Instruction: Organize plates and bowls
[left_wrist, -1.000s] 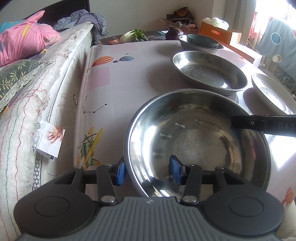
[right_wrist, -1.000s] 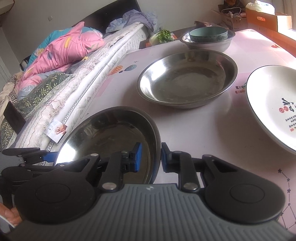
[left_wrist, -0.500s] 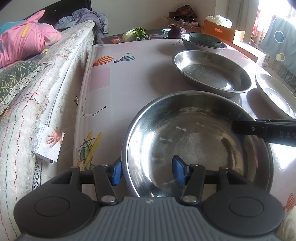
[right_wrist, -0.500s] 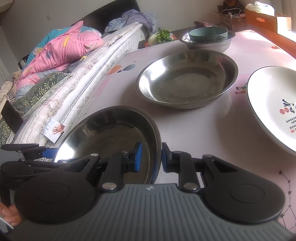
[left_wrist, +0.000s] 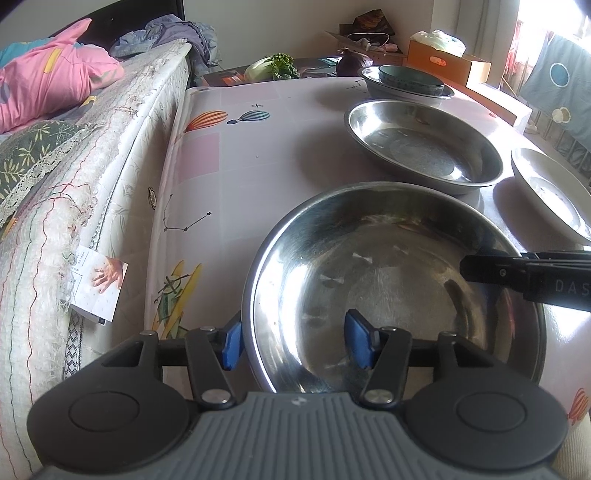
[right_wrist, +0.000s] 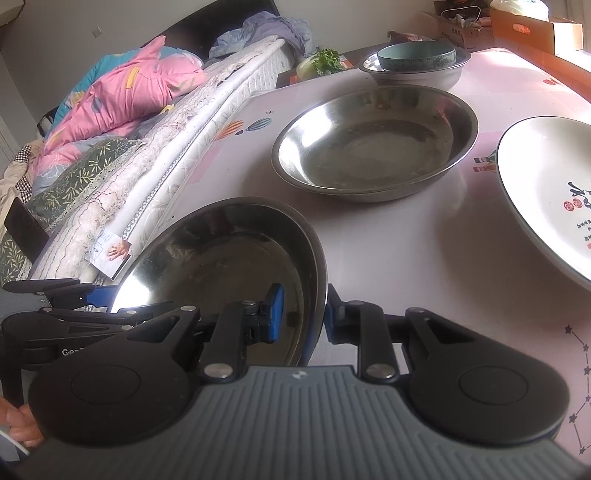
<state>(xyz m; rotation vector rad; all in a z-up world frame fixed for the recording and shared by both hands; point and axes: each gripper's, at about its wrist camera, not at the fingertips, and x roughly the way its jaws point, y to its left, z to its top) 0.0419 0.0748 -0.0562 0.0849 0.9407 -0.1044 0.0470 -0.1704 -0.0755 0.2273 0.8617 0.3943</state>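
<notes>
On the pink printed tablecloth (left_wrist: 240, 166), nearest the cameras, sits a steel basin (left_wrist: 391, 288). Left gripper (left_wrist: 295, 343) straddles its near rim, jaws parted and lately widening, pads clear of the metal. Right gripper (right_wrist: 304, 314) is clamped on the opposite rim. Beyond lie a second steel basin (right_wrist: 373, 144), a white plate (right_wrist: 546, 192) and a teal bowl (right_wrist: 417, 55) nested in a steel bowl (right_wrist: 417, 75).
</notes>
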